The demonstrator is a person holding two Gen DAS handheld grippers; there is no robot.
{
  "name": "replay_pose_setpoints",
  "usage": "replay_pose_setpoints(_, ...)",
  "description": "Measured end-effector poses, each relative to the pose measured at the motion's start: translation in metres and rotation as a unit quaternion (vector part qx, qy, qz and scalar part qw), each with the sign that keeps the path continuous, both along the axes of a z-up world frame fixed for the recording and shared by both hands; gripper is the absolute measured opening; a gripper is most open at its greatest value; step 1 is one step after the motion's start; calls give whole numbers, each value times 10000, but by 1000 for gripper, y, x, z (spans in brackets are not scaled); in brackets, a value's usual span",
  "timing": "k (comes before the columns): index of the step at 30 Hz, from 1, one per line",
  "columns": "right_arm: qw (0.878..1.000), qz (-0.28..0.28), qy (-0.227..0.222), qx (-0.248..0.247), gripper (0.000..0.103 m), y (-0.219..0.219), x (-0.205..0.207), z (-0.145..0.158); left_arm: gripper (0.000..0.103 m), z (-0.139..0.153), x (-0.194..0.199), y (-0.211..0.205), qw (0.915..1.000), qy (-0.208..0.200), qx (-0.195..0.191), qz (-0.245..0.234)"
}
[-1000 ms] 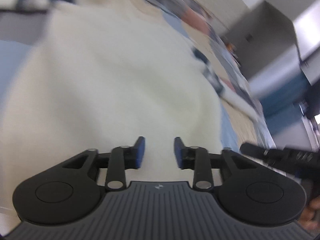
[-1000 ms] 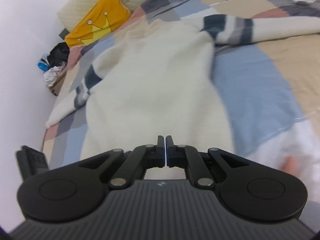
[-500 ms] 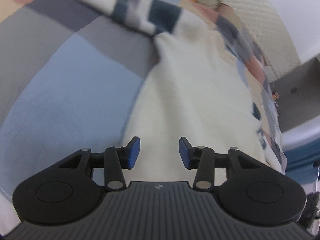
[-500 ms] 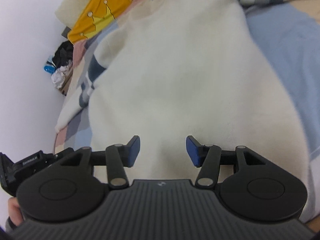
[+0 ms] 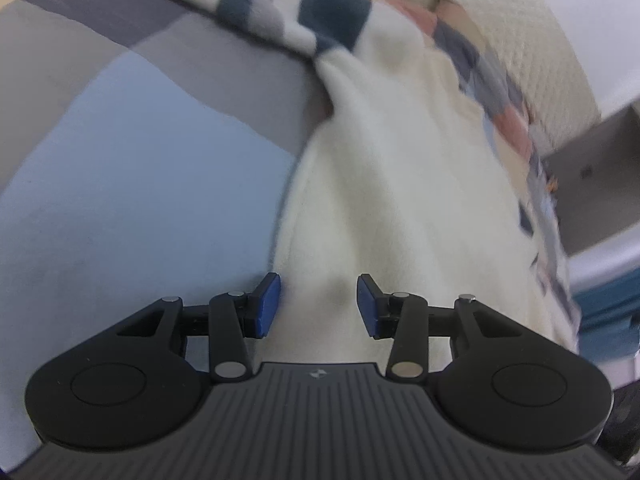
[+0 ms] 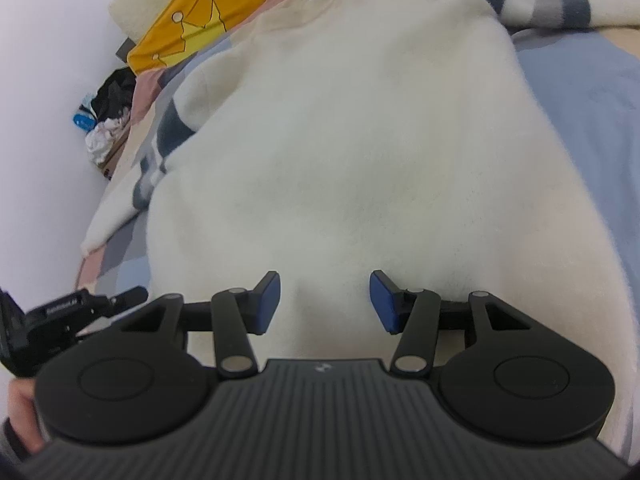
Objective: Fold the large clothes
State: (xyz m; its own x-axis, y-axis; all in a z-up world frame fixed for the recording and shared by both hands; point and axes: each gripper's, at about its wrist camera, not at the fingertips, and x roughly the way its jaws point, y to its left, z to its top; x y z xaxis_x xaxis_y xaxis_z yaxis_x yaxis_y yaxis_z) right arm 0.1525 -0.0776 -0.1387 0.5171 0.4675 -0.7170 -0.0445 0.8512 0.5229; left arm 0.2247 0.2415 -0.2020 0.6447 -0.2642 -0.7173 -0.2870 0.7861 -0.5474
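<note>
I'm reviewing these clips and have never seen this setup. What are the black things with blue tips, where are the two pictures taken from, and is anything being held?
No robot here: a person carries a hand-held gripper in each hand, each with a camera looking along its two blue-padded fingers. One picture comes from the left hand-held gripper, the other from the right hand-held gripper. Both hover over a cream sweater with striped sleeves, spread on a patchwork bedspread. A yellow cushion lies at the far end. Both grippers stand open; neither holds anything.
</note>
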Motion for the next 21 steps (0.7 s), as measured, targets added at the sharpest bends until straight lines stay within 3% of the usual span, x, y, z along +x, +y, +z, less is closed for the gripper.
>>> replay_pose_setpoints(5,9999,-62,-38,90,53,-4,3,-1,48,-11,7,-16,9993,98,266,-259)
replay_pose_setpoints(13,9995,-171,0,271,52,-11,2,-4,47,-13,-17,-24,9979,564,-81,-320)
replay_pose_setpoints(18,9997,-135,-56,191,51,-12,-2,-2,36,-11,-26,-32,9935,1019,-153,-483)
replay_pose_setpoints(21,9997,-163,-54,190,51,-11,-3,-3,21,-9,-30,-38,9895,1342,-218,-497)
